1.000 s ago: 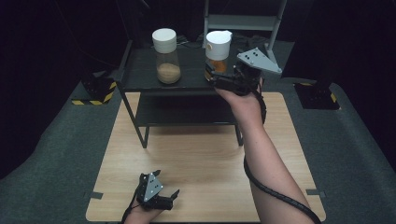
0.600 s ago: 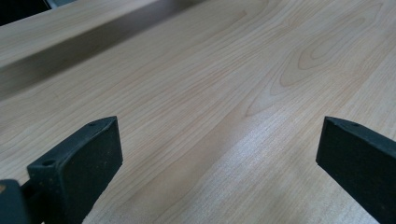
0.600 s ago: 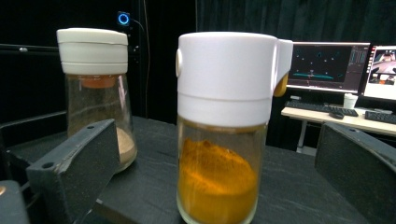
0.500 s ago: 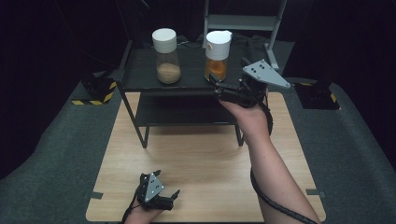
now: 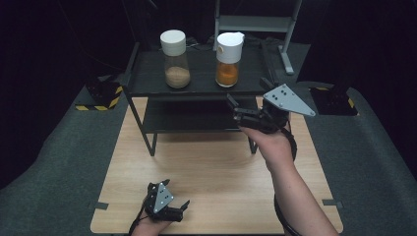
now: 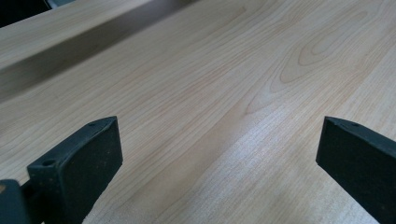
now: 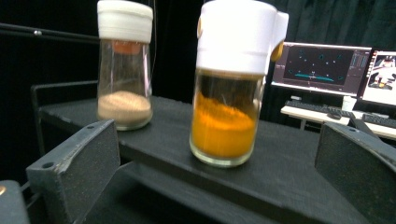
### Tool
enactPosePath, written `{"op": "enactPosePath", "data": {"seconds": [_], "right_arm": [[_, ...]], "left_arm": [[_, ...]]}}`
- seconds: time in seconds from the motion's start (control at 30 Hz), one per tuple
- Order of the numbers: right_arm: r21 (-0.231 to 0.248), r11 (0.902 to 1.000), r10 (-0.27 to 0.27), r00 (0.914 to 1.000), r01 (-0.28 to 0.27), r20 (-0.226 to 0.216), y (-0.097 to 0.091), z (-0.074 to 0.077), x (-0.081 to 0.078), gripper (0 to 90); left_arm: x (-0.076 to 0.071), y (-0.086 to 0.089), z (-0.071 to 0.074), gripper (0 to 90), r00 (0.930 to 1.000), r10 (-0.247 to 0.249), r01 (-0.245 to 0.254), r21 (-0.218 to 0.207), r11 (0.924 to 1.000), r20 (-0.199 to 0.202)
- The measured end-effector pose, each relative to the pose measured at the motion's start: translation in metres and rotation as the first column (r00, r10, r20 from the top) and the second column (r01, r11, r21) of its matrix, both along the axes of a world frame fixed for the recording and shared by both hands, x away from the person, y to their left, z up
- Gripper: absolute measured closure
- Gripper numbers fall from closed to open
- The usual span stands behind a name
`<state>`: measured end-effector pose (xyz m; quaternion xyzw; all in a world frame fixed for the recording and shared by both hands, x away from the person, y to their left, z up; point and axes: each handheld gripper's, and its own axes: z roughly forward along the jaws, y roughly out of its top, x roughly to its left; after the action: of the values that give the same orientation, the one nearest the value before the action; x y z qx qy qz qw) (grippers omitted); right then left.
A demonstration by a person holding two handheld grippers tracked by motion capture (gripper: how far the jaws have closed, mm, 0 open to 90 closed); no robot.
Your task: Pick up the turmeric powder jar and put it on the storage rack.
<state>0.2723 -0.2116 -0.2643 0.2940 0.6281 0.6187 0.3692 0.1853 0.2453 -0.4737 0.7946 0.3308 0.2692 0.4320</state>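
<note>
The right gripper [image 5: 235, 109] hangs wide open and empty, just short of the black shelf [image 5: 196, 86]. The orange-powder jar [image 7: 232, 84] stands upright ahead of its jaws, between them yet apart, with the beige-powder jar [image 7: 124, 65] farther left. The left gripper [image 5: 181, 206] rests open on the wooden table [image 6: 210, 93].

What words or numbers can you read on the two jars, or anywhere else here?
None can be read.
Orange-powder jar: no label or print shows.
Tan-powder jar: no label or print shows.
Monitors behind the shelf: graphics too small and blurred to read.
</note>
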Motion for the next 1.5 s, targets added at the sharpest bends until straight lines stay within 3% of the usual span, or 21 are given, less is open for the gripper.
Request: {"op": "enactPosePath", "data": {"seconds": [0.47,0.97,1.5], "right_arm": [[-0.054,0.9986,0.001,0.9999,0.000,0.016,-0.013,-0.030,-0.023,0.0],[-0.130,0.9914,-0.013,0.9999,0.012,-0.004,-0.024,-0.068,-0.039,0.0],[-0.183,0.9829,-0.028,0.9979,0.017,-0.058,-0.037,-0.116,-0.055,0.0]], "left_arm": [[-0.001,-0.002,0.001,0.7,1.0000,0.001,-0.001,0.013,0.9999,0.002],[0.000,-0.003,0.001,0.8,1.0000,-0.001,0.001,0.020,0.9998,0.001],[-0.002,-0.008,0.002,0.8,0.9999,-0.005,0.005,0.049,0.9988,0.010]]}}
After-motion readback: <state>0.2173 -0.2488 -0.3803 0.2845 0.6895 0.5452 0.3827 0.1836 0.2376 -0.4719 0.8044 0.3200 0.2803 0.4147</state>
